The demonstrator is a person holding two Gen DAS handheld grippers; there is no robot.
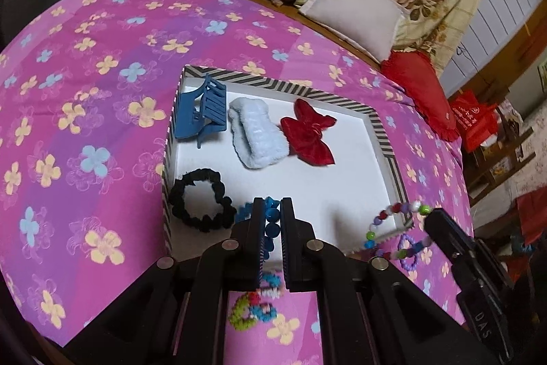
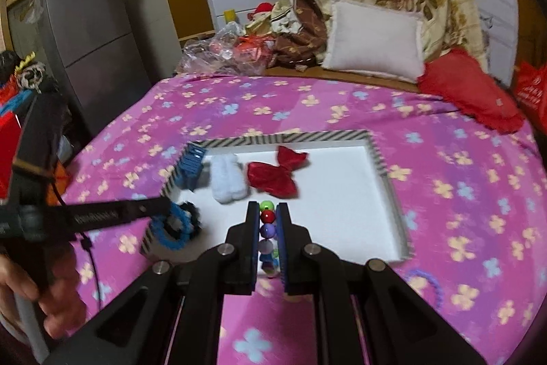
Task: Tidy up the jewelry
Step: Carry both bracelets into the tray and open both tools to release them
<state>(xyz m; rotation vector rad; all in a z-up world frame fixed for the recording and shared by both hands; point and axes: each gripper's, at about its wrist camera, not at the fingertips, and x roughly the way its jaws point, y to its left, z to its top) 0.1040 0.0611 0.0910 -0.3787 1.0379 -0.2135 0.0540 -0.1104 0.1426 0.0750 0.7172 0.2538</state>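
The big white tray (image 1: pixel 342 166) sits on my flowery bed cover (image 1: pixel 102 57). My left gripper (image 1: pixel 271 211) squeezes a blue bead bracelet (image 1: pixel 271 221) at six o'clock. My right gripper (image 2: pixel 267 221) squeezes a colorful bead bracelet (image 2: pixel 267 218) at six o'clock.

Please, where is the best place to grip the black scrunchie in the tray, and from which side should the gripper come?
Grip the black scrunchie on its ruffled band, probably the right arc, away from the tray wall. Come from above: it lies flat as an open ring, so one finger can enter the hole and the other stays outside.
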